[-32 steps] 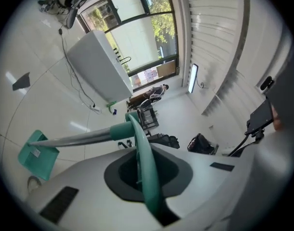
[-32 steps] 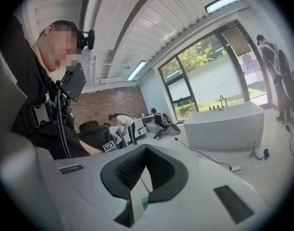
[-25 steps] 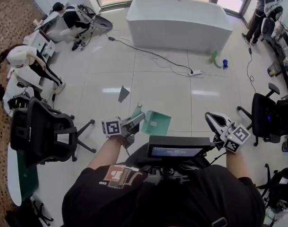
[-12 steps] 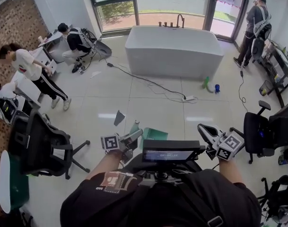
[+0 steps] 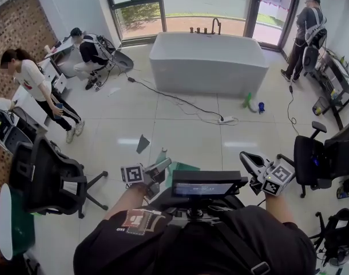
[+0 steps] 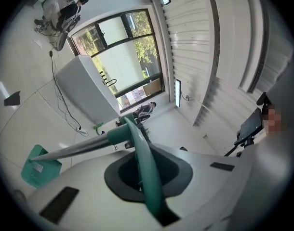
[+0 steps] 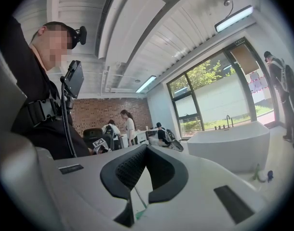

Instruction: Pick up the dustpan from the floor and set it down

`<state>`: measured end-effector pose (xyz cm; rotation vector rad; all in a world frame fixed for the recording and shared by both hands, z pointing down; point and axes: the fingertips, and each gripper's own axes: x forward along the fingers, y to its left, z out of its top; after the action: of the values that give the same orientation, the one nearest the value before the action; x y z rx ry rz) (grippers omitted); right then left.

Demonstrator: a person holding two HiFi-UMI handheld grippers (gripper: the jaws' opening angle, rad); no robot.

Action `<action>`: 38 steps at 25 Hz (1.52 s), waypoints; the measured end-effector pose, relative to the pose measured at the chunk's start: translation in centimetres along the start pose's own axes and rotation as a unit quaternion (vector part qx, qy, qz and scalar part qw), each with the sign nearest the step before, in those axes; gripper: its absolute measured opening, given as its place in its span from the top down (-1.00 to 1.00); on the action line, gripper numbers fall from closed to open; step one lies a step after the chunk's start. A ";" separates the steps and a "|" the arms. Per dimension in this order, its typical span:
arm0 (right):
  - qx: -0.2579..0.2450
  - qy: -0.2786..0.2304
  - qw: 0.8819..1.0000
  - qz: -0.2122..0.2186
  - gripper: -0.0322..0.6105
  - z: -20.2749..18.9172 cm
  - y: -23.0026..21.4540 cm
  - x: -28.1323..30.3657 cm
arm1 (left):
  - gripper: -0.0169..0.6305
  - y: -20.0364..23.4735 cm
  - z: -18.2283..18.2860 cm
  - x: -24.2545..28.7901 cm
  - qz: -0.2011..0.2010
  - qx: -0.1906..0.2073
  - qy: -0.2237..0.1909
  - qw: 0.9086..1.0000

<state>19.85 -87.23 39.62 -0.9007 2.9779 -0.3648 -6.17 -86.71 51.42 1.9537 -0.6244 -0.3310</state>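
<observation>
though the dustpan point(image 6: 41, 166) reaches ahead, left gripper point(image 5: 163, 166) jaws pinch its handle.

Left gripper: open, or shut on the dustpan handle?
Shut on the handle. In its own view the left gripper has both jaws pressed on the green loop; the pole runs out to the pan.

White bathtub point(image 5: 206, 62) before windows point(image 5: 141, 7); brick wall point(image 5: 17, 24) left; pale tiled floor point(image 5: 114, 125).

Robot-data lab staged as a bathroom: freestanding white bathtub point(image 5: 206, 56) on tiled floor point(image 5: 180, 125), but office chairs point(image 5: 46, 173), power strip point(image 5: 227, 119) and cables, brick wall point(image 5: 17, 22), and people at side desks point(image 5: 88, 47) handling equipment.
</observation>
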 end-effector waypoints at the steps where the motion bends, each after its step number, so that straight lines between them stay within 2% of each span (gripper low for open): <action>1: 0.001 0.001 1.000 0.000 0.87 0.1 -0.2 -0.3 | 0.91 -0.1 -0.1 0.2 0.001 0.000 0.000 1.000; 16: 0.005 0.004 1.000 0.005 0.87 -0.3 -1.0 -0.7 | 0.91 1.4 -1.2 1.4 0.023 0.000 0.014 1.000; 21: 0.007 0.006 0.999 0.037 0.87 -0.7 -1.3 -4.4 | 0.91 -0.8 -4.6 3.1 0.039 0.003 -0.004 0.999; 27: 0.027 0.026 0.996 0.076 0.87 -4.8 -1.4 -8.5 | 0.91 -1.5 -10.3 3.0 0.057 0.002 -0.038 0.998; 29: 0.029 0.030 0.996 0.085 0.87 -5.4 0.3 -8.8 | 0.91 -1.9 -11.9 1.7 0.059 -0.002 -0.045 0.997; 32: 0.026 0.028 0.995 0.087 0.87 -6.3 5.9 -9.4 | 0.91 -2.3 -15.6 -2.5 0.060 -0.011 -0.040 0.997; 35: 0.018 0.023 0.997 0.074 0.87 -7.8 13.9 -9.8 | 0.91 -2.2 -20.5 -9.2 0.057 -0.027 -0.025 0.998; 38: 0.005 0.021 0.998 0.063 0.87 -10.2 22.9 -9.8 | 0.91 -2.1 -26.0 -16.3 0.046 -0.035 0.008 0.998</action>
<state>14.76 -61.19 43.83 -0.7097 3.0489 -0.3993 -6.47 -57.32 60.51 1.8527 -0.6815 -0.2763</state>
